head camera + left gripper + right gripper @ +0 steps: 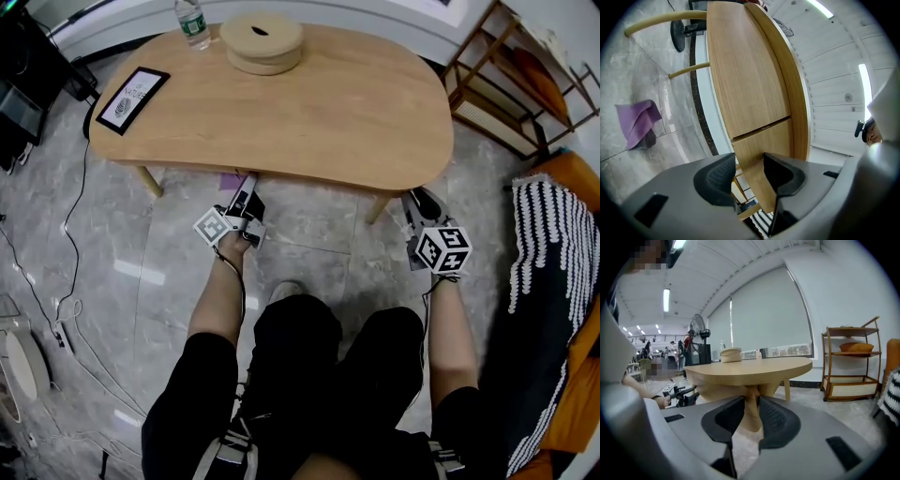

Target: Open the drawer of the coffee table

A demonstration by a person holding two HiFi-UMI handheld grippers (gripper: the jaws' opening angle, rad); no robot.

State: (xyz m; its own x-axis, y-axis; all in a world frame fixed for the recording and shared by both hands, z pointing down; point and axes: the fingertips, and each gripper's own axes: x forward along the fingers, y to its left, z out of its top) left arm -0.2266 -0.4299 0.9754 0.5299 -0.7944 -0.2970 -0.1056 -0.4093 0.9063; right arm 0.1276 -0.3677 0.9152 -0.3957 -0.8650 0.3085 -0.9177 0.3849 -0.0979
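The drawer sits under the tabletop's near edge, likely the panel below a seam. It is stiff wood and may slide grudgingly. No handle shows, so its lower lip seems the hold. The left tongs gape beside that panel, unclamped. The right tongs stand slightly apart, empty. From above, the tabletop hides the drawer.

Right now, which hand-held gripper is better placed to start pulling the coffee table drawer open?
Left, I'd judge. The left hand-held gripper has the seamed front panel between its open jaws; the right hand-held gripper faces a table leg.
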